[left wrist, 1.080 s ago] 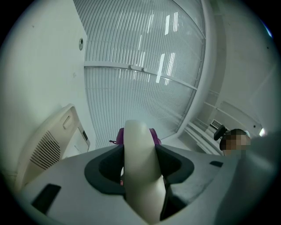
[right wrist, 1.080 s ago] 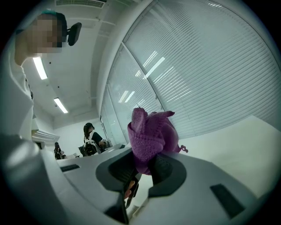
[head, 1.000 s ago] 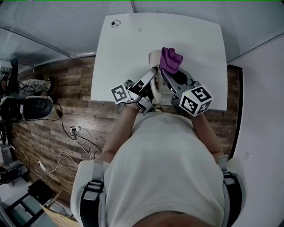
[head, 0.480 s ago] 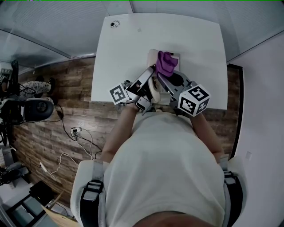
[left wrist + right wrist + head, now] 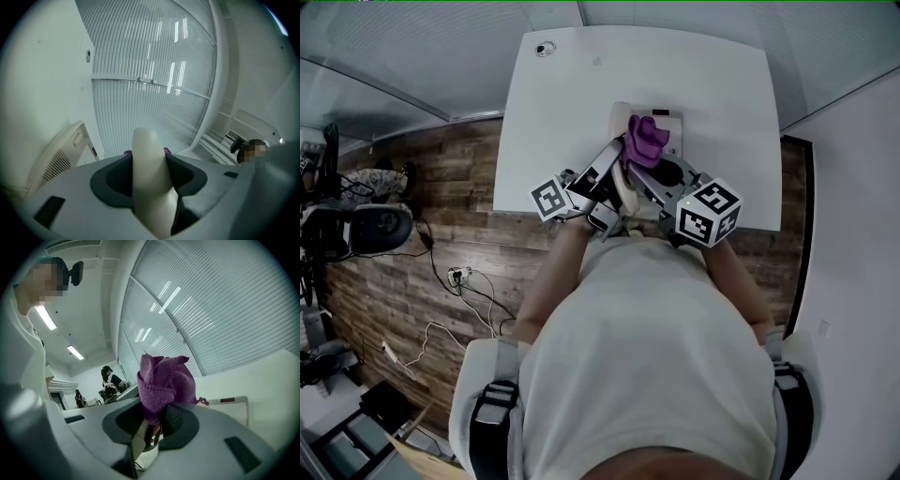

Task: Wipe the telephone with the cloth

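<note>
my left gripper [image 5: 149, 157] is closed on the telephone handset [image 5: 150, 187]. my right gripper [image 5: 157, 420] clamps the purple cloth [image 5: 164, 380] near the telephone base [image 5: 673, 120].

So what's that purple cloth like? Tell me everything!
The cloth is purple and looks knitted, with a loose thread at one side. It is scrunched into a bunch. The right gripper has its jaws shut on the bottom of it, so the rest puffs out past them. In the head view it sits over the cream telephone on the white table; whether it touches can't be seen.
</note>
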### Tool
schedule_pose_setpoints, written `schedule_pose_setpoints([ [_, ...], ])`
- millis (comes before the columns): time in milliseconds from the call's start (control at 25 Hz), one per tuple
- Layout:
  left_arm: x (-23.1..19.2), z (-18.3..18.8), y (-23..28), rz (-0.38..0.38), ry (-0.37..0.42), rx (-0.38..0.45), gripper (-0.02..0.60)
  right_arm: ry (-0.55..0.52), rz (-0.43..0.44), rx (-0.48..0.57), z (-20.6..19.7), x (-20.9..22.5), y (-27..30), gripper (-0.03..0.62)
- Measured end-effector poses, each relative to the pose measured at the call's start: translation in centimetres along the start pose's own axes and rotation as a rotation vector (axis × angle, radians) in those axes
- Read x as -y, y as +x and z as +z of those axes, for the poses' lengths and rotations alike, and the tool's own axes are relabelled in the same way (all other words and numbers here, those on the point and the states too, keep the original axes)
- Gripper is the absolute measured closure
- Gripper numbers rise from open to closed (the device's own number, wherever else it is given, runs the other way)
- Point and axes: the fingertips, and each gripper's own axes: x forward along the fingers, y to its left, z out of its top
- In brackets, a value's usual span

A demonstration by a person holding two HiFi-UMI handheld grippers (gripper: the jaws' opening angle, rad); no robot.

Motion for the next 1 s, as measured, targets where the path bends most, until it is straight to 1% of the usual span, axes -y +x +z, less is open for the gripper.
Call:
schedule_pose_setpoints([
  [200, -0.1, 0.1, -0.1, 0.007, 0.009, 0.011, 0.353, -0.009, 0.042, -0.028, -0.6, -0.6, 0.0, 0.507],
  [360, -0.2, 0.2, -0.1, 0.015, 0.017, 0.013, 0.353, 0.009, 0.079, -0.042, -0.8, -0.9, -0.2, 0.507],
  [560, 0.0, 0.2, 0.0, 0.015, 0.023, 0.002, 0.353, 0.023, 0.154, -0.086, -0.9, -1.5, -0.7, 0.507],
  [760, -0.1, 0.2, 0.0, 0.018, 0.011, 0.007, 0.353, 0.009, 0.235, -0.152, -1.5, -2.0, -1.7, 0.507],
  [1000, -0.3, 0.1, 0.1, 0.023, 0.018, -0.001, 0.353, -0.029, 0.244, -0.164, -2.0, -2.1, -2.4, 0.508],
])
